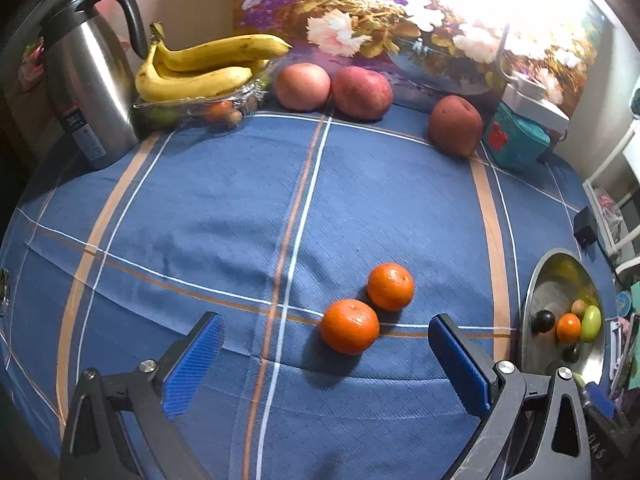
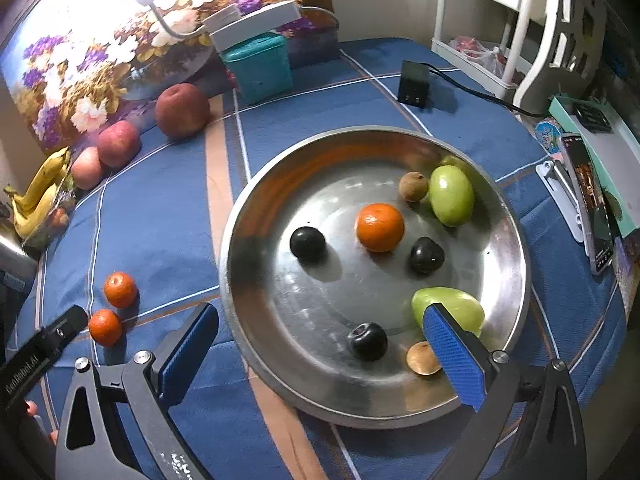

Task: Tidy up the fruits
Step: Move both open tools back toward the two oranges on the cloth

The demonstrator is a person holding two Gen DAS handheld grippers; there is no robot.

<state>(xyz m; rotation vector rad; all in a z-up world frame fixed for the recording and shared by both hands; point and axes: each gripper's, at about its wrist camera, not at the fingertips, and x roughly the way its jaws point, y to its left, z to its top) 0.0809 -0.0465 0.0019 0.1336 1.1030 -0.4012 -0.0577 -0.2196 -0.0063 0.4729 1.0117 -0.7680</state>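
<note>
A steel thermos jug (image 1: 90, 92) with a black handle is seen at the far left of the bench (image 1: 200, 208), which is covered by a blue checked cloth. A floral painting (image 1: 400, 12) is propped along the back. A teal box (image 2: 260, 68) is stood before it, and a black power adapter (image 2: 414, 84) is laid nearby. A phone (image 2: 588, 200) is propped at the right edge.

— Tally, please. On the cloth?

— Two tangerines (image 1: 350, 326) (image 1: 391, 286) loose, side by side. Three apples (image 1: 303, 86) (image 1: 362, 92) (image 1: 455, 125) along the back. One bunch of bananas (image 1: 200, 66); I make out three, no firmer than that.

— And the steel bowl (image 2: 256, 208)?

— One tangerine (image 2: 379, 227). Three dark round fruits (image 2: 307, 243) (image 2: 426, 255) (image 2: 367, 341). Two green fruits (image 2: 452, 195) (image 2: 452, 306). Two small brown ones (image 2: 413, 186) (image 2: 422, 358). Eight in all.

— Other vessels?

— One kettle (image 1: 86, 80), one teal box (image 2: 259, 68).
</note>
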